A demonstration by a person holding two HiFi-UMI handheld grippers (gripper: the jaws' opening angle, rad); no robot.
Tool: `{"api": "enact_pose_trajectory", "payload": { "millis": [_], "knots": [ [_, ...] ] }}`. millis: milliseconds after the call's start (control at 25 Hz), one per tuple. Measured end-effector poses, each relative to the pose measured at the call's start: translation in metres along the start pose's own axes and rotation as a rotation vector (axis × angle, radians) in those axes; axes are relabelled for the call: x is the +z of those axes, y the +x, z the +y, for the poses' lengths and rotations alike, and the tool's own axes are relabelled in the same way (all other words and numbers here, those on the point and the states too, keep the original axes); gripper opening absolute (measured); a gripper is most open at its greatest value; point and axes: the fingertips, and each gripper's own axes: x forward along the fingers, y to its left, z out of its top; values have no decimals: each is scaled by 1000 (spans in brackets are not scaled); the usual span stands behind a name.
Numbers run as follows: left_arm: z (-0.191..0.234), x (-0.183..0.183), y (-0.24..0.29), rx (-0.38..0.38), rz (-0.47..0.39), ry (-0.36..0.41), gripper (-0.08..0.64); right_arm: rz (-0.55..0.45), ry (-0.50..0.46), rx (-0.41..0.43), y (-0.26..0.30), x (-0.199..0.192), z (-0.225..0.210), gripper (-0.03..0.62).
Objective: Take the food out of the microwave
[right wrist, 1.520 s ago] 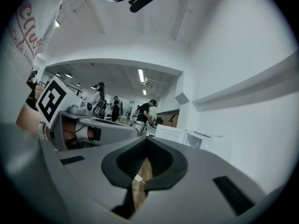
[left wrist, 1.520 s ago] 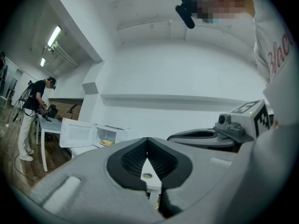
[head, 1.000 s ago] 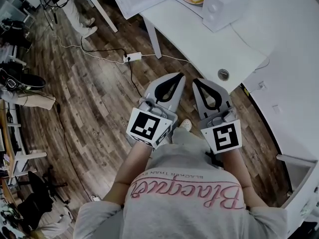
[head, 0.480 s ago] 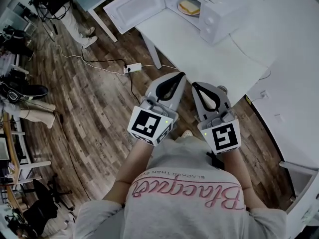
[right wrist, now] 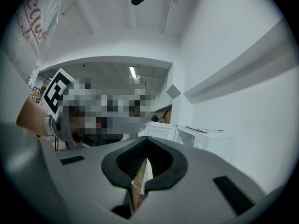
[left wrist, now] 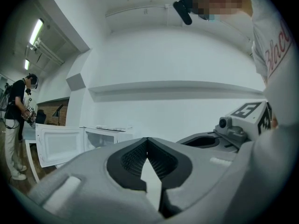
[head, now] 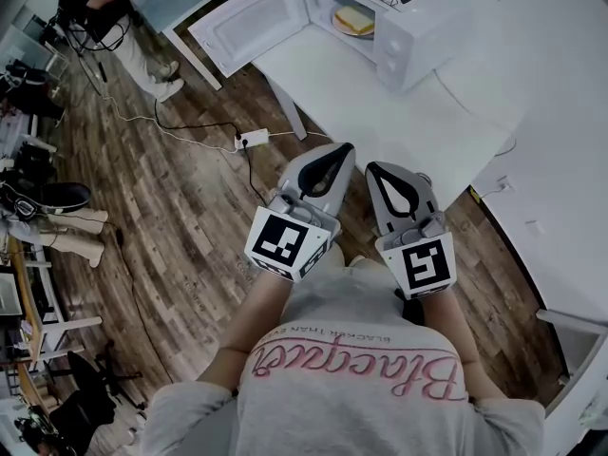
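Closing in on the open microwave (head: 410, 38) over the last second, left gripper (head: 343, 147) and right gripper (head: 373, 167) stay clenched, empty, well short of the food (head: 353, 19) inside.

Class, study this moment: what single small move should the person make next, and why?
Probably bring the right gripper forward toward the microwave: its door stands open with the food inside, while this and the left gripper are both shut, empty and well short of it.
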Motion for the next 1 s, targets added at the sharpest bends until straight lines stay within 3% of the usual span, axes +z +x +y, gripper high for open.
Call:
{"api": "enact_pose_trajectory", "payload": {
  "millis": [200,520,1000],
  "knots": [
    [6,-5,2,2,10,-6,5,-29,33,-9,9,3,-3,11],
    [32,-12,19,-2,10,-54,5,-29,99,-110,25,-2,-33,11],
    [109,-23,73,-55,1,-102,5,42,45,-101,108,-9,-57,10]
  ]
}}
